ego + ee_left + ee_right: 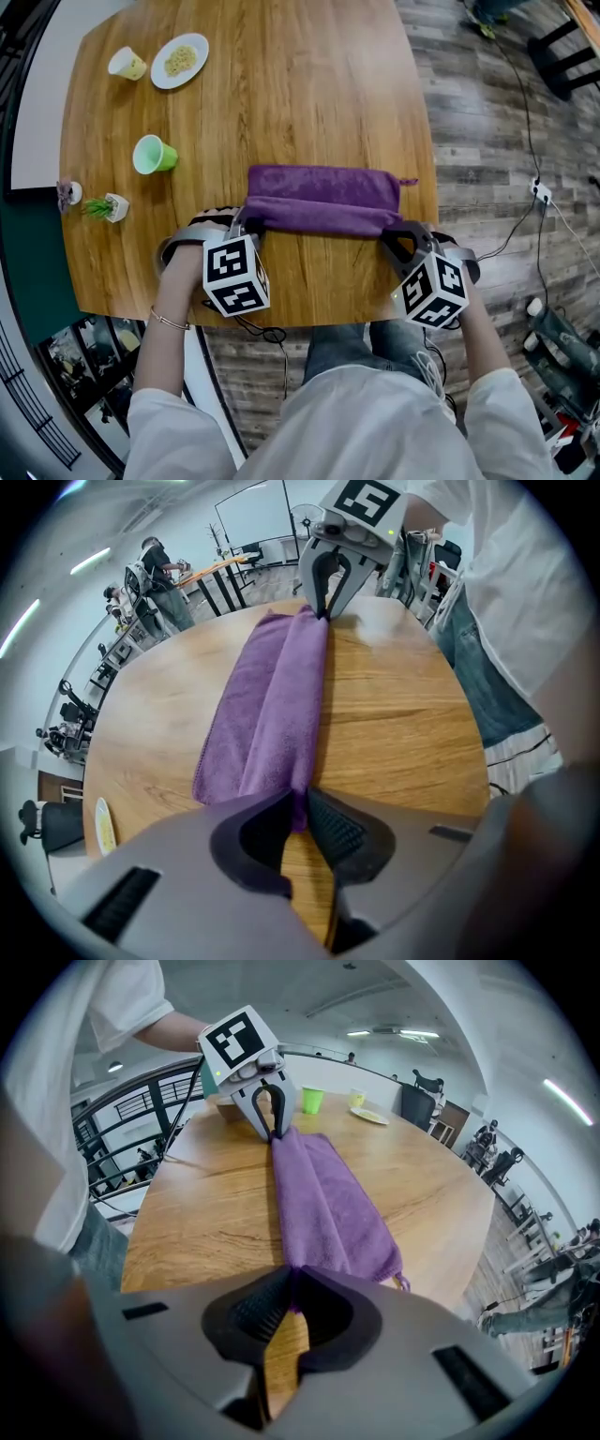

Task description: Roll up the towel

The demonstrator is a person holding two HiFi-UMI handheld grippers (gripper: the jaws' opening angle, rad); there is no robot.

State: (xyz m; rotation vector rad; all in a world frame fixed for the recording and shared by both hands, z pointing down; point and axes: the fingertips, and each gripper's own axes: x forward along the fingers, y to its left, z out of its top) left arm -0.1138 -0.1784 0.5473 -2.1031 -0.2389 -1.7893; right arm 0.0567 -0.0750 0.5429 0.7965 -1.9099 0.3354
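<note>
A purple towel (323, 199) lies folded into a long band across the near part of the round wooden table (281, 84). My left gripper (246, 225) is shut on the band's near left corner, its pads pinching the purple cloth (272, 705) at the tips (300, 808). The right gripper (394, 234) is shut on the near right corner, where the towel (323, 1199) runs into its closed tips (289, 1283). Each gripper view shows the other gripper at the towel's far end: the right one (328, 602) and the left one (272, 1124). The near fold is pulled taut between them.
A green cup (153, 154) lies on its side left of the towel. Farther back left are a pale yellow cup (127, 64) and a white plate of food (179, 60). A small potted plant (106, 207) stands at the left rim. The table's edge runs just under the grippers.
</note>
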